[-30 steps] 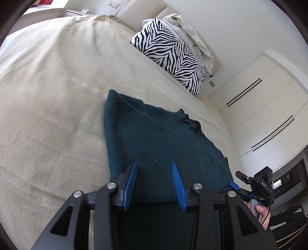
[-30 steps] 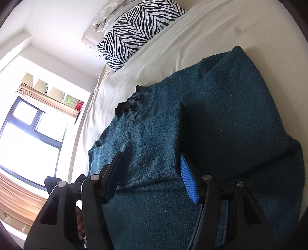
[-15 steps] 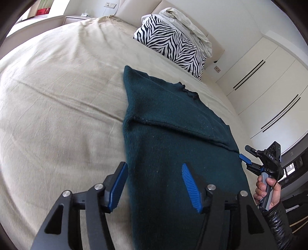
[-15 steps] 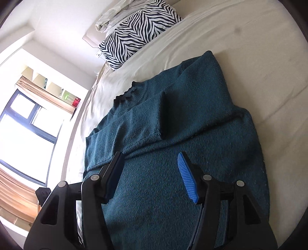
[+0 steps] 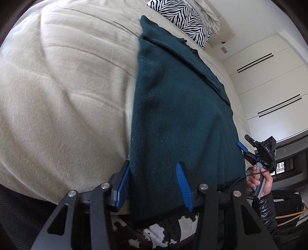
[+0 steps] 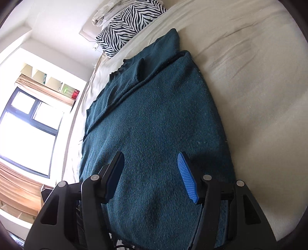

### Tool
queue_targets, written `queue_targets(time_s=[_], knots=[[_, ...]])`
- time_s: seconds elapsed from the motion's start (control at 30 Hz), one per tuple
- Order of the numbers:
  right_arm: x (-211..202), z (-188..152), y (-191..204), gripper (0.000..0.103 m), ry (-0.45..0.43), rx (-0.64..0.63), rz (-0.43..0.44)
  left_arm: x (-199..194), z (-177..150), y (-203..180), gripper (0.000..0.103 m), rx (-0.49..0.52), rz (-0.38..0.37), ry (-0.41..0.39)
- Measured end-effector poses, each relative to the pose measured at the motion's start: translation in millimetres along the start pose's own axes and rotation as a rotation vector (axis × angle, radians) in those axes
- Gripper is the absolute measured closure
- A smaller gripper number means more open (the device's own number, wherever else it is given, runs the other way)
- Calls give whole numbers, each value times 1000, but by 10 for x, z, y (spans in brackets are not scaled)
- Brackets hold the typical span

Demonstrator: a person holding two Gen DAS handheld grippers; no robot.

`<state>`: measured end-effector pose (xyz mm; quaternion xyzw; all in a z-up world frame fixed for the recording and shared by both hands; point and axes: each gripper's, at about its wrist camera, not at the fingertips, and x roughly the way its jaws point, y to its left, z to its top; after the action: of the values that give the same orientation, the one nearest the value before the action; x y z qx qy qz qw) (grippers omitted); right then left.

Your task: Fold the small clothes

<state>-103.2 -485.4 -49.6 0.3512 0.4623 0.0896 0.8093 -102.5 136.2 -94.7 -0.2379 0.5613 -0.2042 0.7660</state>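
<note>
A dark teal knitted sweater [image 5: 179, 107] lies lengthwise on the beige bed, its sleeves folded in over the body, its hem hanging over the near edge. It also shows in the right wrist view [image 6: 159, 123]. My left gripper [image 5: 154, 180] is open, its jaws either side of the sweater's left hem corner. My right gripper [image 6: 150, 173] is open over the hem end, holding nothing. The right gripper also shows in the left wrist view [image 5: 250, 148], beside the sweater's right edge.
The beige bed [image 5: 63, 86] spreads wide to the left of the sweater. A zebra-striped pillow [image 5: 184, 17] lies at the headboard, also in the right wrist view [image 6: 130, 23]. White wardrobe doors [image 5: 269, 77] stand to the right, a window [image 6: 28, 123] to the left.
Both grippers have drawn back from the folded sleeves to the sweater's hem end at the near bed edge. Both stay open.
</note>
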Motion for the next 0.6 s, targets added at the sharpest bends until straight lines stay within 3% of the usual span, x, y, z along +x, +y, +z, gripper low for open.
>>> queue_targets(time_s=[0.13, 0.3, 0.37, 0.47, 0.6], knots=[[-291, -167, -161, 46, 4, 24, -40, 57, -65, 23, 69, -17, 17, 53], [-564, -345, -273, 46, 44, 33, -87, 65, -69, 35, 71, -21, 20, 75], [-657, -407, -290, 46, 63, 31, -132, 70, -71, 30, 78, -11, 29, 84], [-764, -490, -336, 46, 92, 55, -127, 109, -49, 2, 92, -8, 33, 99], [-766, -612, -385, 46, 159, 65, -152, 111, -65, -42, 94, 7, 29, 104]])
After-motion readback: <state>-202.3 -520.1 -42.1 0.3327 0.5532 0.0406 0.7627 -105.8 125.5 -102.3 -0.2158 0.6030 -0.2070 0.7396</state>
